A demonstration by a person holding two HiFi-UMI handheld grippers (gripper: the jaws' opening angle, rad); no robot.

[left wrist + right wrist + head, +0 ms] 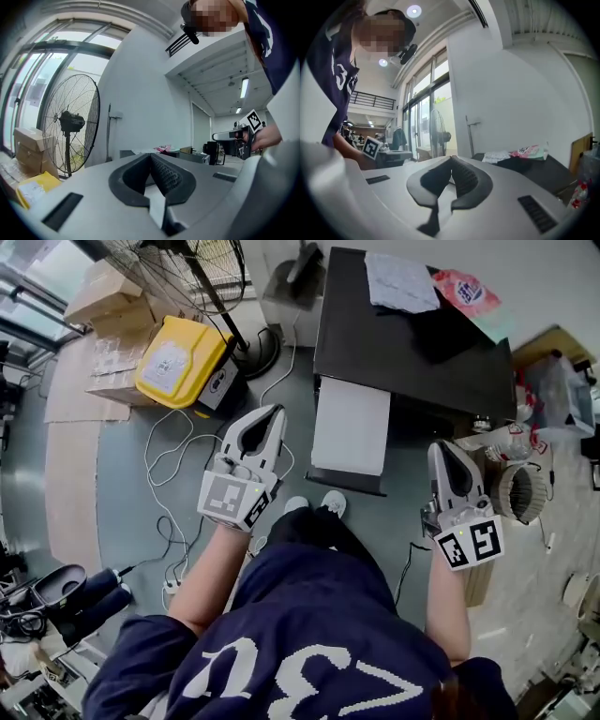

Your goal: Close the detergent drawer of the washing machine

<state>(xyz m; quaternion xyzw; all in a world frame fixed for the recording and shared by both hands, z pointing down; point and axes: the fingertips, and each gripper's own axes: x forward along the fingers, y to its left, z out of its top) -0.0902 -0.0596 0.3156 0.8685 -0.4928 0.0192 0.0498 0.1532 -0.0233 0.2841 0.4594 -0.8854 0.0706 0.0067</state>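
The washing machine (412,343) has a black top and stands ahead of me in the head view. A white panel (350,426) juts out from its front left toward my feet; it looks like the pulled-out detergent drawer. My left gripper (272,415) is shut and empty, held to the left of the panel, apart from it. My right gripper (442,450) is shut and empty too, in front of the machine's right part. In the left gripper view the jaws (151,157) meet with nothing between them. The right gripper view shows the same (451,161), with the black top (534,171) beyond.
A white cloth (401,282) and a pink packet (466,292) lie on the machine. On the floor at left are a yellow box (178,360), a standing fan (70,124), cardboard boxes (108,296) and white cables (173,465). Bottles and a basket (516,488) crowd the right.
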